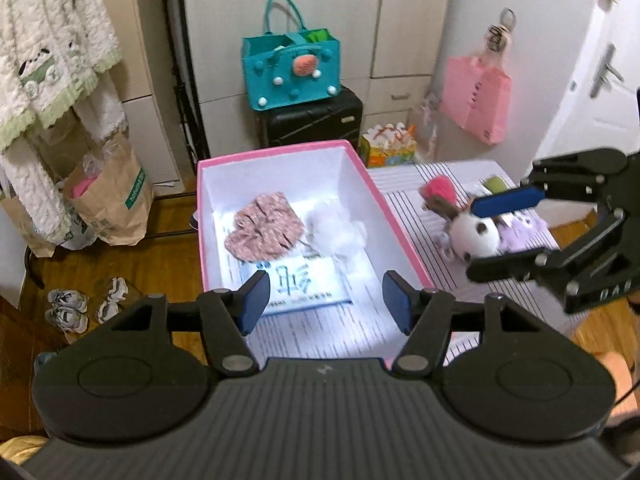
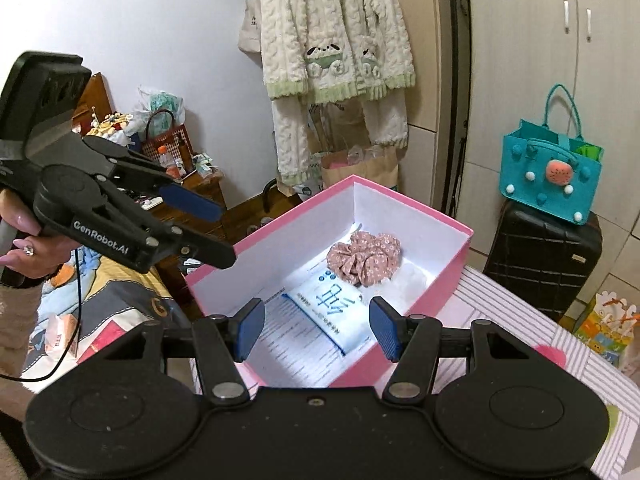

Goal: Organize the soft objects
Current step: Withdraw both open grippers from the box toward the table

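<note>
One pink box (image 1: 362,168) holds one floral scrunchie (image 1: 262,228), one white fluffy item (image 1: 338,230) and one blue-printed packet (image 1: 304,286); two tools (image 1: 324,304) (image 2: 316,328); one teal bag (image 1: 292,68); one black suitcase (image 1: 316,120)

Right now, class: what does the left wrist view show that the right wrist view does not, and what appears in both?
Only the left wrist view shows the plush toys lying on the striped table, the fluffy white item in the box, and the pink bag hanging on the door.

Only the right wrist view shows the person's hand holding the left gripper, and the cluttered wooden cabinet.

Both show the pink box, the floral scrunchie, the teal bag on the black suitcase, and both grippers open with nothing between their fingers.
</note>
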`<move>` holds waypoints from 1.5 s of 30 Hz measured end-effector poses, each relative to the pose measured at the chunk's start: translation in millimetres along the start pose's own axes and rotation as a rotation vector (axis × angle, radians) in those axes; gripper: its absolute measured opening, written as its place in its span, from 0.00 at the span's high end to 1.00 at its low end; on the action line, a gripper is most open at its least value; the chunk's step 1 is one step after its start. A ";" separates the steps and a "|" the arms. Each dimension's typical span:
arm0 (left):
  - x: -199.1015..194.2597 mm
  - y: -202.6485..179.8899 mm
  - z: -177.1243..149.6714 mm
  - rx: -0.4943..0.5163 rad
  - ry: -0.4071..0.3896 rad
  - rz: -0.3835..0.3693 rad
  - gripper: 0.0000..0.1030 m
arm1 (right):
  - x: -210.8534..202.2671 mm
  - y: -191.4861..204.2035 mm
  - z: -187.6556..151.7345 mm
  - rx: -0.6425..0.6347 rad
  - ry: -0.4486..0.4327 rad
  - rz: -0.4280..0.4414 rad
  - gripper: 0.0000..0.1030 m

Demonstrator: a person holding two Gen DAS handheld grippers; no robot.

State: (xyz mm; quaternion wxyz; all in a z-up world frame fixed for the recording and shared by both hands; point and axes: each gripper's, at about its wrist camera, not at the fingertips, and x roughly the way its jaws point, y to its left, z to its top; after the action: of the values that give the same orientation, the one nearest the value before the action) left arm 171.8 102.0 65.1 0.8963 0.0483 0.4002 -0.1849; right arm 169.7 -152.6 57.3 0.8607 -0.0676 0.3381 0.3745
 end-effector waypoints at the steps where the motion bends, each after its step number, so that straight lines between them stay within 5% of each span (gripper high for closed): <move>1: -3.3 -3.4 -2.9 0.010 0.003 -0.003 0.40 | -6.2 1.1 -3.8 0.004 -0.001 -0.004 0.39; 14: -30.1 -56.3 -36.7 0.133 0.032 -0.075 0.39 | -63.2 12.2 -60.2 0.038 0.023 -0.074 0.38; 29: -6.6 -139.2 -62.0 0.280 0.070 -0.223 0.39 | -93.4 -9.1 -140.3 0.126 0.048 -0.151 0.33; 45: 74.4 -186.3 -53.9 0.203 -0.012 -0.297 0.40 | -73.1 -82.4 -186.3 0.177 -0.010 -0.260 0.33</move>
State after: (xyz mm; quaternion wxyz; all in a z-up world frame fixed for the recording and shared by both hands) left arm 110.7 -79.9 -14.5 0.8521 0.0780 0.3767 -0.3549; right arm 91.7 -323.8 -49.7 0.9062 -0.0325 0.3539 0.2291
